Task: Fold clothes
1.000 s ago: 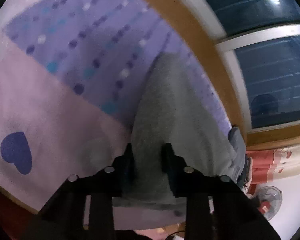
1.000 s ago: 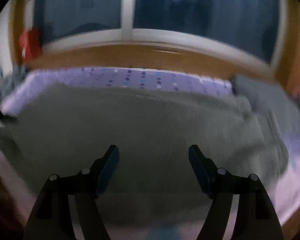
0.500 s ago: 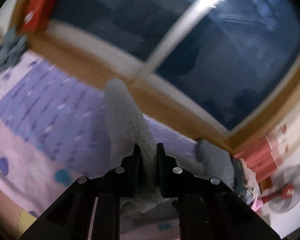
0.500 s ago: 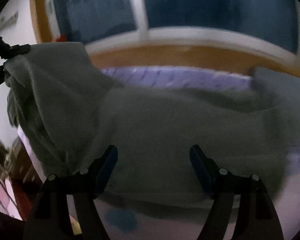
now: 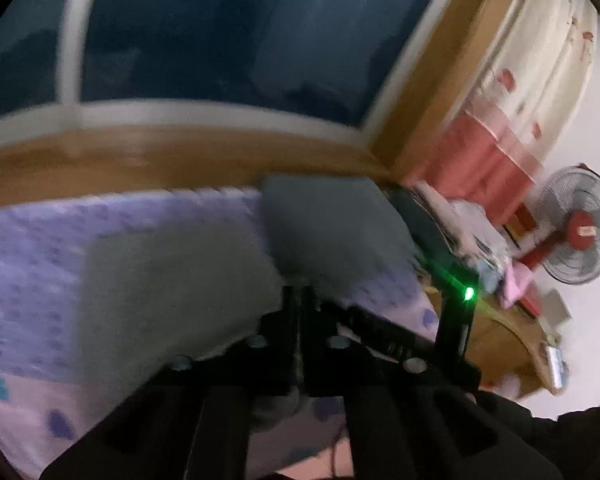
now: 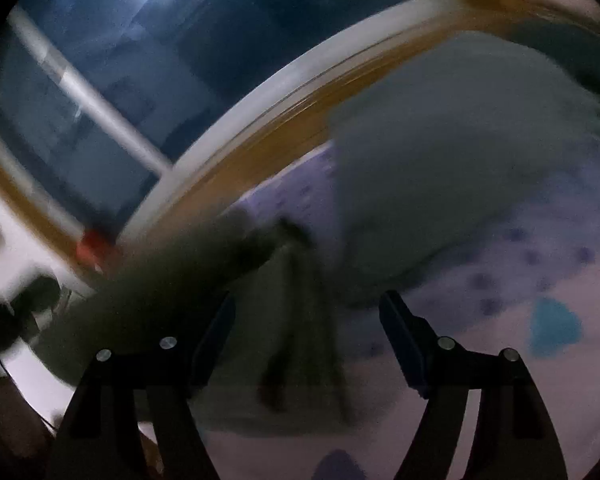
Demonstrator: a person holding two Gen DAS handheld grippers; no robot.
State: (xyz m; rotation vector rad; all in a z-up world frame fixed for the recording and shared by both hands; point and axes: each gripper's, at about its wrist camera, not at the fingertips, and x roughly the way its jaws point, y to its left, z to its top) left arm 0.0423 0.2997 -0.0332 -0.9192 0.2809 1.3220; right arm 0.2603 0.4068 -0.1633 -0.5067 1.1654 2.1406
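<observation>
One grey fleece garment [image 5: 172, 280] lies spread across the bed, and the left claw [image 5: 302, 296] is pressed together on its right-hand edge, with a little grey cloth visible below the shut fingers. One folded grey-blue cloth [image 5: 332, 232] sits just behind the claw, against the far edge of the bed; whether it is a separate piece or part of the same garment cannot be told through the blur.

In the right wrist view the right claw [image 6: 306, 340] stands spread wide, its two dark blue pads [image 6: 400, 336] apart and pinching nothing, with the garment's grey cloth [image 6: 260, 320] beyond them. The pale folded cloth [image 6: 440, 160] fills the upper right of that view.

The bed wears one sheet [image 5: 28, 248], purple with dotted lines at the far side and pale pink with blue hearts nearer. One wooden sill [image 5: 140, 156] runs along its far edge under one dark window with white bars [image 5: 220, 40]. To the right hangs one cream and red curtain [image 5: 520, 100], with a heap of clothes [image 5: 480, 248] below it, and one standing fan with a red hub [image 5: 580, 228] before a white wall. Both views are blurred.
</observation>
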